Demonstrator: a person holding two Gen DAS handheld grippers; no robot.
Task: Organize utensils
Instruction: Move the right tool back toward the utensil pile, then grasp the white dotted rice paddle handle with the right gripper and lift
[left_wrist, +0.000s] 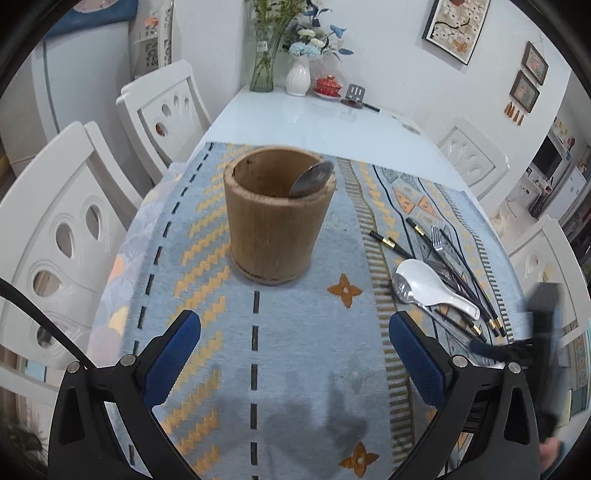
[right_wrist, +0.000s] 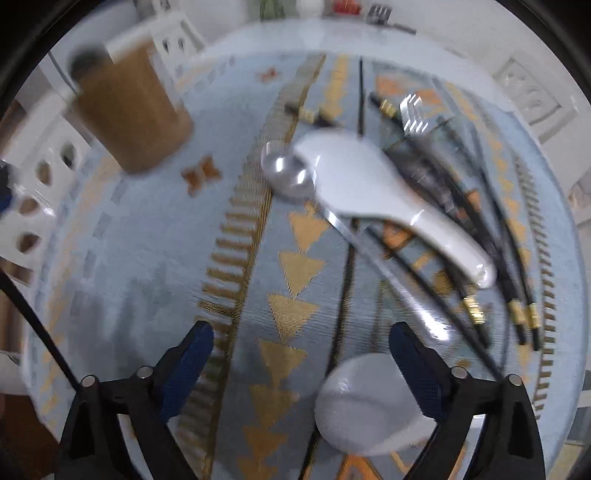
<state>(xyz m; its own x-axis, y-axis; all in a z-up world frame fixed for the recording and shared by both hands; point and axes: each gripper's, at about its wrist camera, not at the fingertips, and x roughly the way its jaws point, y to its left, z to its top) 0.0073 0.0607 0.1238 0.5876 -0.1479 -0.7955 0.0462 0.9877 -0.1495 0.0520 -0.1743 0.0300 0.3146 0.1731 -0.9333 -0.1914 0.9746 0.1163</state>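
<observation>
Nearest in the right wrist view, the right gripper (right_wrist: 301, 365) is seen with its blue pads spread wide and nothing clamped; a blurred white spoon bowl (right_wrist: 365, 406) lies just inside its right pad, though contact cannot be told. The left gripper (left_wrist: 295, 354) is likewise held apart over bare patterned cloth (left_wrist: 295, 369), gripping nothing. Beyond the right jaws a white ceramic spoon (right_wrist: 373, 192) is laid across a metal spoon (right_wrist: 286, 173), with a fork (right_wrist: 413, 114) and black chopsticks (right_wrist: 491, 288) tangled beneath. For the pick judged to be in hand, one utensil is best isolated: the pads should be lowered squarely across a handle, clear of the chopsticks, so that neighbours are not dragged. Further off, the wooden holder (left_wrist: 277, 214) is stood upright on the cloth, and one metal spoon bowl (left_wrist: 312, 179) is seen leaning at its rim
</observation>
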